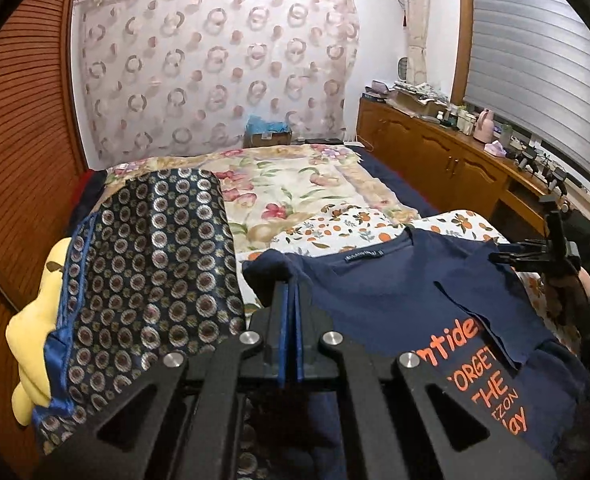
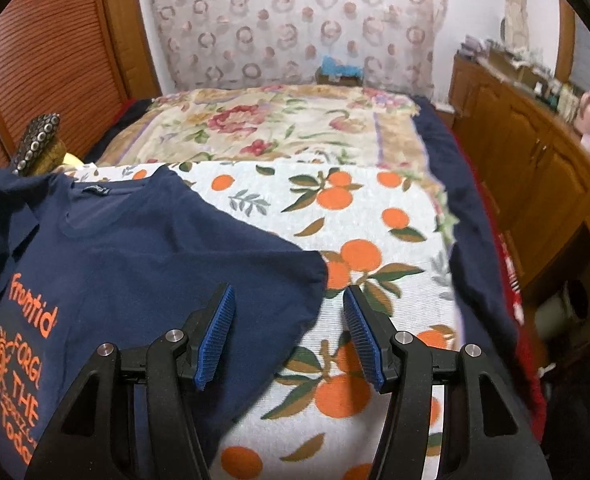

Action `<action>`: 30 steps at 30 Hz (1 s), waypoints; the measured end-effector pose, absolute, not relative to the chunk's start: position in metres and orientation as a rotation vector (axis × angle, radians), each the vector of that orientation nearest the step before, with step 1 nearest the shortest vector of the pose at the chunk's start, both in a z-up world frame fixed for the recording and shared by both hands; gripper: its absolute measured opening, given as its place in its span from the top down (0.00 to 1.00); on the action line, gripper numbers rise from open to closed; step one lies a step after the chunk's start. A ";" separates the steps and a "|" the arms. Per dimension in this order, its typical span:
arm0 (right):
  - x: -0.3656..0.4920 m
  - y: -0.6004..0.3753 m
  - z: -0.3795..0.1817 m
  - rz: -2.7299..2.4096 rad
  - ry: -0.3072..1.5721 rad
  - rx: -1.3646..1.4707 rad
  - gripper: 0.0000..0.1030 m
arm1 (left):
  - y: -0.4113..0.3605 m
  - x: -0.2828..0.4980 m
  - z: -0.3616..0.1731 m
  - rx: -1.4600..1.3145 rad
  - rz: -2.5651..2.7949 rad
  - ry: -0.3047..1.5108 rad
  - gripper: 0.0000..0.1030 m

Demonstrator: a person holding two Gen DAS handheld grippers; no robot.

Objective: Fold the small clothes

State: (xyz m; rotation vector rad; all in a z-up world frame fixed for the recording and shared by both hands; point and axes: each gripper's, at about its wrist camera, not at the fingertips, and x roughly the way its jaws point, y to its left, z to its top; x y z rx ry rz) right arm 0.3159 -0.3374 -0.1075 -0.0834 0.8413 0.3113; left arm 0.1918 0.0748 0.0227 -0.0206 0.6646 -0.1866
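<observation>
A small navy T-shirt (image 1: 395,292) with orange lettering lies on the orange-print cloth on the bed; it also shows in the right wrist view (image 2: 143,248). My left gripper (image 1: 291,284) is shut on the shirt's left sleeve, which bunches over the blue pads. My right gripper (image 2: 289,312) is open and empty, its left pad above the shirt's right sleeve edge and its right pad above the cloth. The right gripper also shows in the left wrist view (image 1: 507,258) at the shirt's right shoulder.
A dark patterned silk pillow (image 1: 147,272) and a yellow plush toy (image 1: 35,328) lie to the left. A floral bedspread (image 2: 279,124) covers the far bed. A wooden cabinet (image 1: 447,160) with clutter runs along the right.
</observation>
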 end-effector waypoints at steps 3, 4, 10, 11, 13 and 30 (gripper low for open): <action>0.321 -0.332 -0.108 0.326 0.842 -0.095 0.50 | 0.069 0.184 0.018 -0.035 -0.198 0.664 1.00; 0.320 -0.329 -0.109 0.333 0.840 -0.099 0.53 | 0.069 0.182 0.017 -0.038 -0.201 0.662 1.00; 0.310 -0.313 -0.104 0.393 0.822 -0.114 0.94 | 0.058 0.155 0.023 -0.050 -0.210 0.625 1.00; 0.303 -0.312 -0.098 0.397 0.795 -0.113 0.95 | 0.057 0.149 0.025 -0.053 -0.214 0.616 1.00; 0.289 -0.311 -0.087 0.405 0.747 -0.106 0.95 | 0.056 0.135 0.029 -0.055 -0.210 0.598 1.00; 0.134 -0.331 -0.015 0.445 0.516 -0.073 0.96 | 0.101 0.013 0.054 -0.114 -0.124 0.482 1.00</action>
